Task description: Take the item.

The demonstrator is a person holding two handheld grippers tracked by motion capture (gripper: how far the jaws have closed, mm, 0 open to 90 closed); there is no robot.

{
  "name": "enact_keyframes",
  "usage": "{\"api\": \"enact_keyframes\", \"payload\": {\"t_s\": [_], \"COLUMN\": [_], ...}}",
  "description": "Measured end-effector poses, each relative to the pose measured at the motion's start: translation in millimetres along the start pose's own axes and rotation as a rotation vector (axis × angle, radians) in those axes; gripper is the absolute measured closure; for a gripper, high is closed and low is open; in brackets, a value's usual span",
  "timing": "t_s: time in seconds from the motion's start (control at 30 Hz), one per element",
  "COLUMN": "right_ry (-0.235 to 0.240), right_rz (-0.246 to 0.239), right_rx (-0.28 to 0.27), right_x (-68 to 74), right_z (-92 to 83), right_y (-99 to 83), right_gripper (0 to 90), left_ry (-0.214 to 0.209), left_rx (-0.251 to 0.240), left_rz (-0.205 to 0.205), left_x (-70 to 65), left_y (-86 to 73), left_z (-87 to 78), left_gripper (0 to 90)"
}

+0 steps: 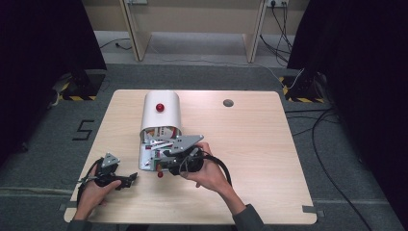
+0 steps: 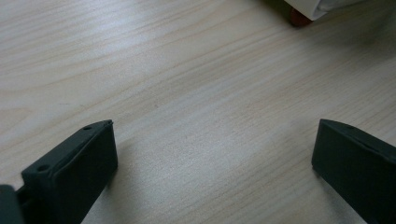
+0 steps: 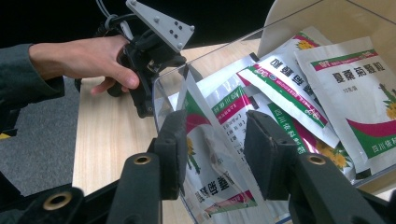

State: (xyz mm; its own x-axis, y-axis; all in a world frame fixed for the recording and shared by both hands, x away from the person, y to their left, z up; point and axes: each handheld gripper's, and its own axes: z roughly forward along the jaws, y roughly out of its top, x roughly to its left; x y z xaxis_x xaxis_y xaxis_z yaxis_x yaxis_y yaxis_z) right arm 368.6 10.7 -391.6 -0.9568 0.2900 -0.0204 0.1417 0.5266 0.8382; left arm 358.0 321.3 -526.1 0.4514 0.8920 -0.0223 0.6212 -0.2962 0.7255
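On the pale wood table [image 1: 250, 159] we see our right gripper [image 3: 212, 149] with a standing sachet [image 3: 205, 154] between its part-closed jaws inside the clear box [image 1: 149, 159], while the left gripper [image 1: 126, 180] rests released nearby.

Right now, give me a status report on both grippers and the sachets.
Left gripper open, idle on table. Right gripper jaws astride one sachet, not yet clamped. Clear bin crowded with packets; nothing blocking.
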Motion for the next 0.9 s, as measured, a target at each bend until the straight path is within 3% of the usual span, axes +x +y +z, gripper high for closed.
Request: {"api": "enact_keyframes", "payload": {"t_s": [0.47, 0.7, 0.9], "right_ry": [0.025, 0.055, 0.07], "right_rz": [-0.03, -0.062, -0.058], "right_rx": [0.024, 0.032, -0.022], "right_x": [-0.1, 0.4, -0.9], "right_z": [6.2, 7.0, -0.7], "right_y": [-3.6, -4.1, -0.8], "right_gripper": [67.6, 81.1, 88.3], "left_ry": [0.0, 0.0, 0.0], "left_rx": [0.0, 0.0, 0.0], "left_rz": [0.001, 0.001, 0.0], "left_x": [0.1, 0.1, 0.0], "left_y": [0.0, 0.0, 0.0], "left_z": [0.0, 0.0, 0.0], "left_gripper": [0.0, 0.0, 0.0]}}
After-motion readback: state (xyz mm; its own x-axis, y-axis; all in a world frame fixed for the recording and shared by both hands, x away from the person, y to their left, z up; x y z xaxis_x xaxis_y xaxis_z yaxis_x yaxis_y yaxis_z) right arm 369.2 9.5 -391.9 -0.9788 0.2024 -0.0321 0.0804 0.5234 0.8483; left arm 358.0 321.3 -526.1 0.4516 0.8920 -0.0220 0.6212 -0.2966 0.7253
